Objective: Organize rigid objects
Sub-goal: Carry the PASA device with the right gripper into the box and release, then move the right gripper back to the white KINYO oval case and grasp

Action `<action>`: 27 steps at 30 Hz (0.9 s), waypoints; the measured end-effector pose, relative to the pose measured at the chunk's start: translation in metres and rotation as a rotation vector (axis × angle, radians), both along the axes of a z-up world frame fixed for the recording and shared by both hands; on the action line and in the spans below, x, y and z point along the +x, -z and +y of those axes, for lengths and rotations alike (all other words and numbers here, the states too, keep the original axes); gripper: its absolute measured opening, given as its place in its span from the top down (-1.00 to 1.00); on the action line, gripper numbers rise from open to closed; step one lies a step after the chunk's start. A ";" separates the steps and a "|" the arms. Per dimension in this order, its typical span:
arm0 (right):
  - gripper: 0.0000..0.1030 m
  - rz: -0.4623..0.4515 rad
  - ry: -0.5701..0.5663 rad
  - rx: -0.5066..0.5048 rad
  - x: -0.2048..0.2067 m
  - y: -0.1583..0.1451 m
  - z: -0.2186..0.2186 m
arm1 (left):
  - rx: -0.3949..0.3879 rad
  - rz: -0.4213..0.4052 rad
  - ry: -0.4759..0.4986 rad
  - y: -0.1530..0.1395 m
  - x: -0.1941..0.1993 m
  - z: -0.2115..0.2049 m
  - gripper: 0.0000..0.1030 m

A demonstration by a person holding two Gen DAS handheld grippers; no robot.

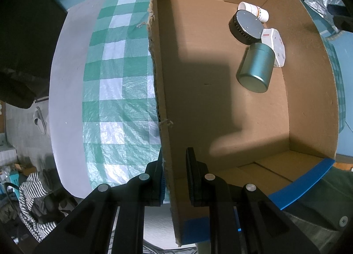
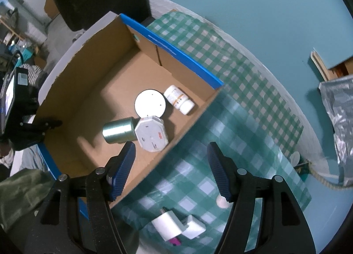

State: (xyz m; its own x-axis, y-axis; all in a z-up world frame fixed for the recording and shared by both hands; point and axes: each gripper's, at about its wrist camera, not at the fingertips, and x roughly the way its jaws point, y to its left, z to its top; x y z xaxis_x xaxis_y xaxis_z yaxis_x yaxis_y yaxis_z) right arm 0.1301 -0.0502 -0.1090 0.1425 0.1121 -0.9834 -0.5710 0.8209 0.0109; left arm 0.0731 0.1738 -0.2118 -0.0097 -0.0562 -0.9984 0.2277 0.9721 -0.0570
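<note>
Right tongs [image 2: 171, 165] gape empty, white adapter [image 2: 176, 225] just below them on counter; left tongs [image 1: 174, 174] straddle box wall [image 1: 163, 99].

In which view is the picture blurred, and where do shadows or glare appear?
Right wrist view: motion blur smears the checkered cloth and the white adapters; the round lid looks glared white. Left wrist view: sharp, with a large dark shadow across the cardboard box floor; fisheye bends the box walls.

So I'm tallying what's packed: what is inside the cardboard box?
Inside the cardboard box: a metal tin, round black speaker, white octagonal box and pill bottle. Anything beneath them is hidden.
</note>
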 end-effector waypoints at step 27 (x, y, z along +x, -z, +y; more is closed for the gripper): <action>-0.32 0.037 0.272 0.034 -0.020 -0.002 -0.100 | 0.008 -0.009 0.004 -0.007 0.000 -0.012 0.70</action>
State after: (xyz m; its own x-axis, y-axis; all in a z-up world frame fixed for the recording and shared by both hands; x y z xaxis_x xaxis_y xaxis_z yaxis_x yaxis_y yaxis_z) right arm 0.1102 -0.1505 -0.1067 0.1355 0.1075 -0.9849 -0.3286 0.9427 0.0577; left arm 0.0729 0.1622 -0.2045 -0.0005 -0.0487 -0.9988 0.2317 0.9716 -0.0475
